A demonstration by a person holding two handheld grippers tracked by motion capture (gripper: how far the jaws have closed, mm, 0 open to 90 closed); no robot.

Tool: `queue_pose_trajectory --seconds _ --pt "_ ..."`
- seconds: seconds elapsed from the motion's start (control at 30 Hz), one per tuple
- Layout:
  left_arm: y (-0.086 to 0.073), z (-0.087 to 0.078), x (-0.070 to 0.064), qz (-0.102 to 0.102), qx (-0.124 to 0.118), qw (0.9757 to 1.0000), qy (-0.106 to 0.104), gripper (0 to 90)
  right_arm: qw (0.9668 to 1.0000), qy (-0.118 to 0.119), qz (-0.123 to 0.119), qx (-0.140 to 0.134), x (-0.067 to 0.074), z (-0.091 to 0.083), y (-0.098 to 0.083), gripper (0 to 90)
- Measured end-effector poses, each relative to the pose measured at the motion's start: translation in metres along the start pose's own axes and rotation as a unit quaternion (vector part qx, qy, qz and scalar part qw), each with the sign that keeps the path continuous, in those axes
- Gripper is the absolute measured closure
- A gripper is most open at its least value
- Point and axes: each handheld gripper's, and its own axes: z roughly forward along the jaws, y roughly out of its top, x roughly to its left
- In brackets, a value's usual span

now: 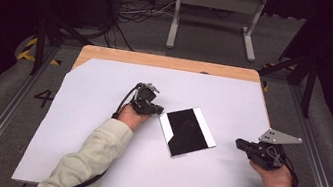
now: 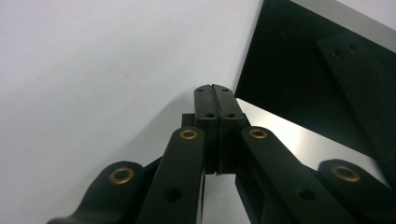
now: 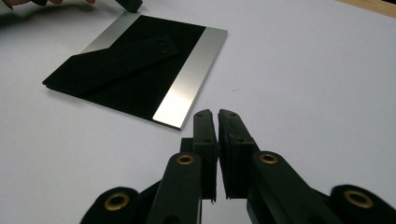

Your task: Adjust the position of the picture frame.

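Black-and-silver frame back (image 1: 187, 131) unlabelled, left gripper (image 2: 215, 89) fingers pressed together beside it, right gripper (image 3: 216, 115) fingers nearly touching, empty

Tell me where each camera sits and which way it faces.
High view: above the person's side, looking forward and down on the white table; both forearms, left gripper, right gripper.
Left gripper view: along its shut fingers at the black-and-silver panel's corner.
Right gripper view: along its fingers toward the panel.
All share the panel.
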Motion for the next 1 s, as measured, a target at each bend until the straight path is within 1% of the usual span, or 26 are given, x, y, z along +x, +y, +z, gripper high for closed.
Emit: queue_pose_trajectory --seconds 0.03,0.07,0.1,0.13,0.2,0.23,0.3,0.33,0.4,0.47,0.5,0.53,0.57,0.6,0.63,0.67,0.83,0.93,0.97,1.0 --pt "-0.001 -0.001 -0.002 0.0 0.005 1.0 -0.001 90.0 1.0 0.0 0.0 0.0 0.0 0.0 0.0 85.4" --pt "-0.002 -0.002 -0.003 0.006 0.008 0.9999 -0.003 90.0 1.0 -0.001 0.001 0.0 -0.001 -0.001 0.0 85.5" --pt "-0.003 -0.002 -0.005 0.007 0.009 0.9999 -0.005 90.0 1.0 -0.003 0.001 0.0 -0.001 -0.001 0.0 85.5" --pt "-0.004 -0.003 -0.007 0.015 0.014 0.9998 -0.007 90.0 1.0 -0.003 0.001 0.0 -0.001 -0.002 0.0 85.5" --pt "-0.005 -0.005 -0.01 0.02 0.02 0.9996 -0.009 90.0 1.0 -0.004 0.001 0.0 -0.002 -0.002 0.001 85.9" --pt "-0.006 -0.006 -0.013 0.027 0.026 0.9993 -0.008 90.0 1.0 -0.004 0.001 0.0 -0.002 -0.002 0.001 86.1" --pt "-0.007 -0.007 -0.016 0.034 0.034 0.9988 -0.008 90.0 1.0 -0.005 0.001 0.001 -0.003 -0.002 0.001 86.6" --pt "-0.008 -0.008 -0.018 0.034 0.034 0.9988 -0.01 90.0 1.0 -0.005 0.001 0.002 -0.003 -0.002 0.002 86.7" --pt "-0.01 -0.009 -0.022 0.04 0.043 0.9982 -0.014 90.0 1.0 -0.003 -0.001 0.006 -0.003 -0.001 0.002 86.8" --pt "-0.013 -0.012 -0.026 0.051 0.05 0.9973 -0.017 90.0 0.9999 0.0 0.0 0.012 -0.003 0.001 0.003 87.0" --pt "-0.014 -0.013 -0.029 0.05 0.054 0.997 -0.022 90.0 0.9999 0.001 -0.001 0.016 -0.003 0.002 0.004 87.5" --pt "-0.016 -0.014 -0.03 0.056 0.057 0.9965 -0.024 90.0 0.9998 0.004 -0.003 0.021 -0.002 0.004 0.004 88.0" --pt "-0.016 -0.014 -0.03 0.056 0.057 0.9965 -0.024 90.0 0.9996 0.008 -0.004 0.026 -0.002 0.006 0.004 88.6" --pt "-0.018 -0.015 -0.035 0.065 0.063 0.9956 -0.025 90.0 0.9994 0.011 -0.005 0.031 -0.002 0.008 0.005 89.1" --pt "-0.018 -0.015 -0.035 0.065 0.063 0.9956 -0.025 90.0 0.9994 0.011 -0.005 0.031 -0.002 0.008 0.005 89.1" --pt "-0.02 -0.016 -0.039 0.063 0.067 0.9953 -0.03 90.0 0.9993 0.013 -0.007 0.034 -0.001 0.009 0.005 89.3" --pt "-0.029 -0.019 -0.058 0.088 0.079 0.9922 -0.04 90.0 0.9979 0.031 -0.012 0.056 0.001 0.018 0.007 89.5" --pt "-0.033 -0.02 -0.064 0.094 0.082 0.991 -0.048 90.0 0.9965 0.043 -0.013 0.071 0.002 0.023 0.006 89.5" --pt "-0.033 -0.02 -0.065 0.098 0.082 0.9908 -0.046 90.0 0.9958 0.047 -0.016 0.076 0.002 0.026 0.006 89.5" --pt "-0.033 -0.021 -0.064 0.097 0.081 0.9908 -0.049 90.0 0.9951 0.051 -0.02 0.082 0.003 0.028 0.005 89.6"
